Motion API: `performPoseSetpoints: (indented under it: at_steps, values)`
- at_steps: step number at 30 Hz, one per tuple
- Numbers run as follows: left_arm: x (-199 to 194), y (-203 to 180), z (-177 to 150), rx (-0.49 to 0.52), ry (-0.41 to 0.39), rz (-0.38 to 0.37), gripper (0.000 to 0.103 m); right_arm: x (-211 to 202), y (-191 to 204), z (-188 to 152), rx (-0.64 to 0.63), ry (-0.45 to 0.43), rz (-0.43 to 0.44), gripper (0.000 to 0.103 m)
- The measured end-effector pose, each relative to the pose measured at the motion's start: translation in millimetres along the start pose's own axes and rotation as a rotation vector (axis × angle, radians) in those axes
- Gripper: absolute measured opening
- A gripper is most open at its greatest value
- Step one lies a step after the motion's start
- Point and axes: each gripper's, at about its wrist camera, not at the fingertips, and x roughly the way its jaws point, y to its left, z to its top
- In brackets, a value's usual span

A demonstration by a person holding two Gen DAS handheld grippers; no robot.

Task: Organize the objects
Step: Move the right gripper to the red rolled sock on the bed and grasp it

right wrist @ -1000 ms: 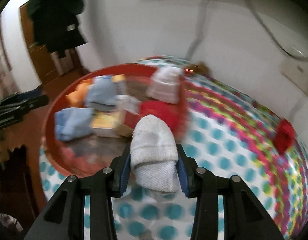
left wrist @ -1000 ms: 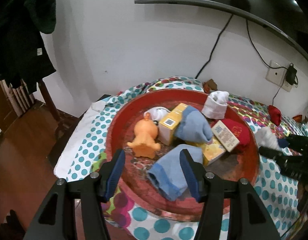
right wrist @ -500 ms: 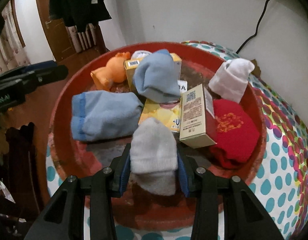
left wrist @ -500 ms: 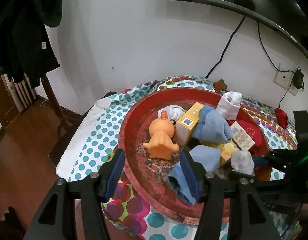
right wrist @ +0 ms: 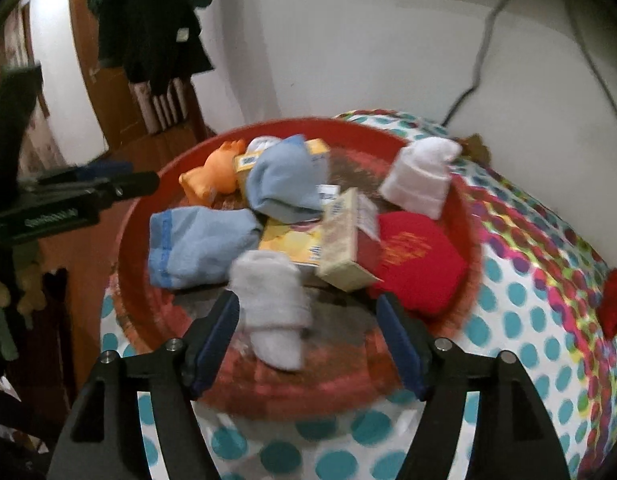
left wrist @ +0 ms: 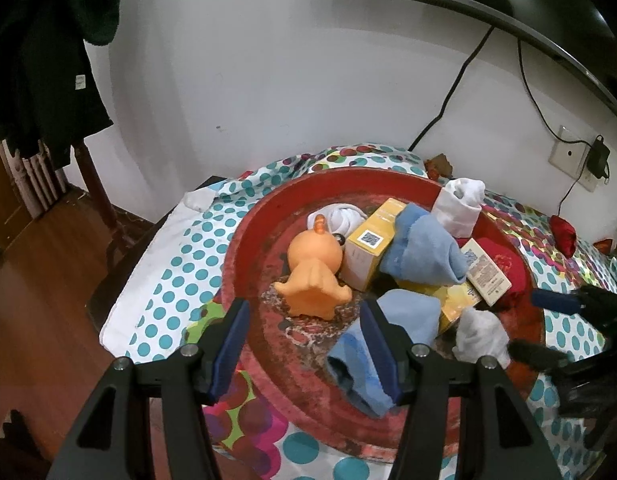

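Right wrist | right claw (right wrist: pixel 308 340) opening | grey sock (right wrist: pixel 272 304) between, untouched

The right wrist view is smeared throughout: the grey sock (right wrist: pixel 274 312) between the right gripper's (right wrist: pixel 308 342) opening jaws has soft outlines, and whether either pad touches it cannot be told. Print on the beige box (right wrist: pixel 344 240) is unreadable there. The yellow box (right wrist: pixel 292 244) is mostly covered by that box and a blue sock (right wrist: pixel 282 178). In the left wrist view the right gripper (left wrist: pixel 548 326) is cut by the right edge, and the left gripper's (left wrist: pixel 304 344) finger hides part of the near blue sock (left wrist: pixel 404 320). The tray's (left wrist: pixel 244 256) near rim lies behind both grippers.
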Motion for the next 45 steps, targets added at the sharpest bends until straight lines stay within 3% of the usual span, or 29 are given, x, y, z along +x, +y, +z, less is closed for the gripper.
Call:
performPoseSetpoints:
  at_steps: [4,12,16,21,33,35,39,45]
  values:
    - [3.5,-7.8,1.5,0.018,0.007,-0.013,0.058,-28.1,-40.5,-10.1,0.07,-0.041,-0.083,0.082]
    - [8.1,-31.8,13.2,0.067,0.001,-0.03,0.058,-46.4,-161.7,-24.5,0.263,-0.018,-0.425,0.082]
    - [10.5,-51.7,24.5,0.1,-0.003,-0.047,0.058,-39.9,-213.1,-24.4,0.341,-0.001,-0.517,0.082]
    - [12.4,-84.7,41.6,0.154,-0.02,-0.088,0.058,-21.6,-254.6,-15.8,0.424,0.001,-0.582,0.082]
    - [49.6,-167.1,76.9,0.277,-0.001,-0.149,0.058,25.1,-300.4,-3.3,0.523,0.043,-0.591,0.083]
    - [57.0,-178.9,81.4,0.288,0.004,-0.161,0.058,25.6,-305.2,-2.7,0.528,0.041,-0.581,0.076]
    - [67.9,-197.3,88.8,0.298,0.003,-0.165,0.058,24.0,-305.3,-4.4,0.478,0.058,-0.588,0.047]
    - [67.8,-223.1,90.5,0.311,0.0,-0.198,0.058,9.6,-304.0,-17.1,0.447,0.042,-0.552,0.029]
